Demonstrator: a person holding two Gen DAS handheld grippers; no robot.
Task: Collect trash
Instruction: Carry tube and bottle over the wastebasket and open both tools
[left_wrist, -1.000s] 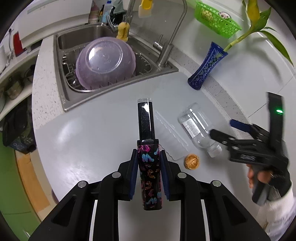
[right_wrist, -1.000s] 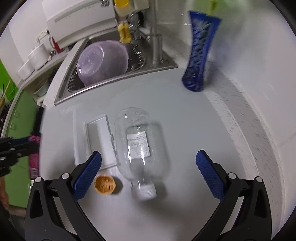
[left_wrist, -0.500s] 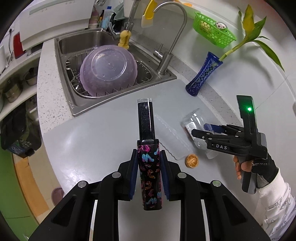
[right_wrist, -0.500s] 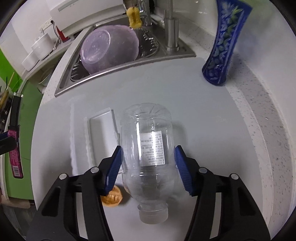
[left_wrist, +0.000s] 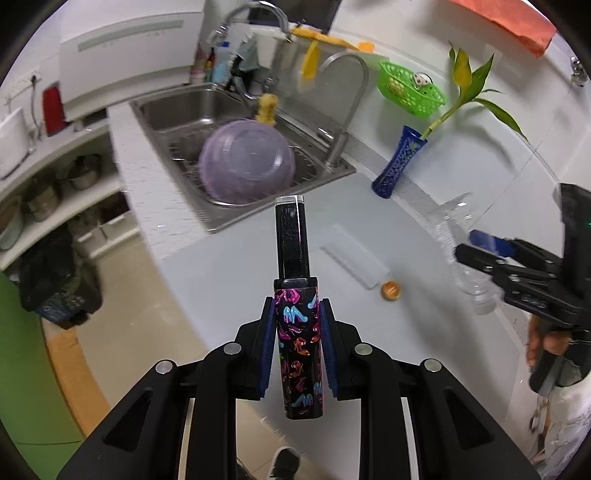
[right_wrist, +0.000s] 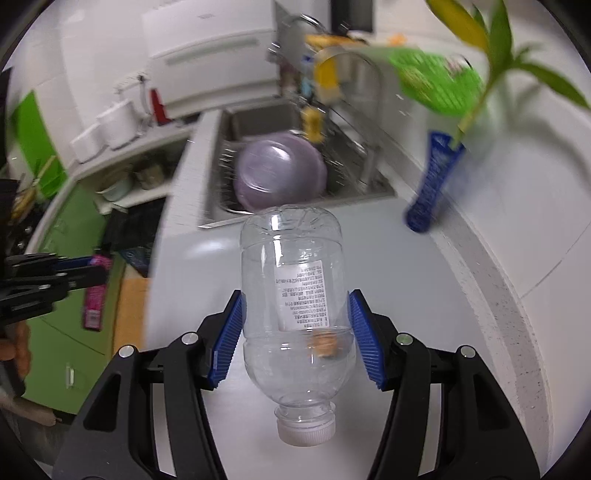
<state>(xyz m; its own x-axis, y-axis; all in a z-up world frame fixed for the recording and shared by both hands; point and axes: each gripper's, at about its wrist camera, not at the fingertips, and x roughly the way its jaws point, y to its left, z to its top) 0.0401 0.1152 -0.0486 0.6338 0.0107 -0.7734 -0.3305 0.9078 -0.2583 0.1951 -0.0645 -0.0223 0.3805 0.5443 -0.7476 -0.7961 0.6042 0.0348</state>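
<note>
Bowl (left_wrist: 246, 162) in the sink (left_wrist: 177, 110) — vase (left_wrist: 397, 164) right of it, tray (left_wrist: 354, 256) on the counter (left_wrist: 229, 269).

Left tool (left_wrist: 297, 345) clamped on patterned black lighter (left_wrist: 300, 343), held above desk (left_wrist: 236, 266) edge; at right, right tool (left_wrist: 476, 251) grips clear bottle (left_wrist: 456, 240) off the desk, white tray (left_wrist: 354, 256) and orange cap (left_wrist: 390, 290) below.

A: Background, left wrist view?
B: Steel sink (left_wrist: 173, 107) upper centre, purple bowl (left_wrist: 246, 162) upside down on its rack. Curved faucet (left_wrist: 347, 107) right of it.
A: Right side?
B: Blue vase (left_wrist: 397, 162) with a green stalk, green basket (left_wrist: 412, 90) on the wall above. White appliance (left_wrist: 129, 55) upper left, shelves with pots at left edge.
</note>
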